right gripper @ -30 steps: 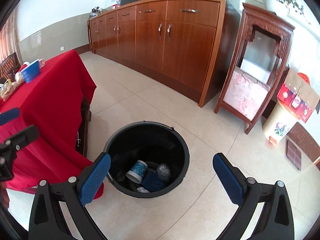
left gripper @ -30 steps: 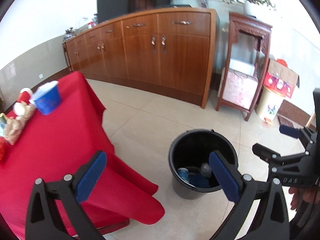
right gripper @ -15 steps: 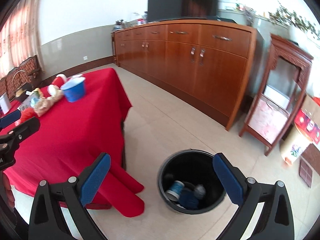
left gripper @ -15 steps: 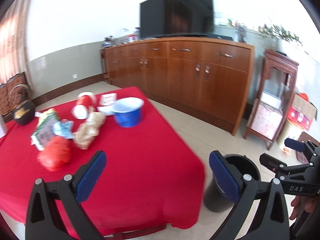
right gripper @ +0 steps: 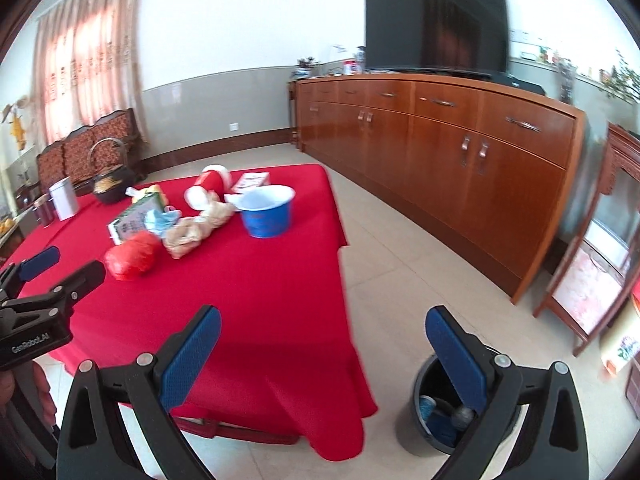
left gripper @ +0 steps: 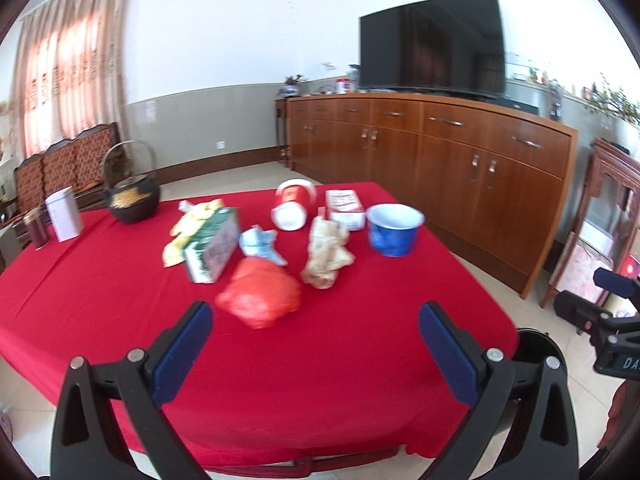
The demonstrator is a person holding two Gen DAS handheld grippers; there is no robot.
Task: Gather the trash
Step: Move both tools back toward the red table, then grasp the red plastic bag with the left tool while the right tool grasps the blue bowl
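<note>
Red cloth covers the table [left gripper: 120, 300], which fills the near left of both views, with a long wooden sideboard [left gripper: 440, 152] along the far wall and a dark television [left gripper: 432, 44] on top of it. On the floor to the right of the table stands a black bucket [right gripper: 420, 384]; some trash already lies inside it. Both pairs of tongs are spread wide and hold nothing: the left gripper [left gripper: 316, 344] hangs over the near edge of the table, the right gripper [right gripper: 320, 352] over the table's right corner and the floor. Trash sits clustered mid-table: a green carton [left gripper: 212, 248], a blue bowl [left gripper: 394, 228], a crumpled red bag [left gripper: 260, 296] nearest the left gripper, a beige paper wad [left gripper: 326, 256], a tipped red cup [left gripper: 294, 204] and a pale blue scrap [left gripper: 260, 242].
</note>
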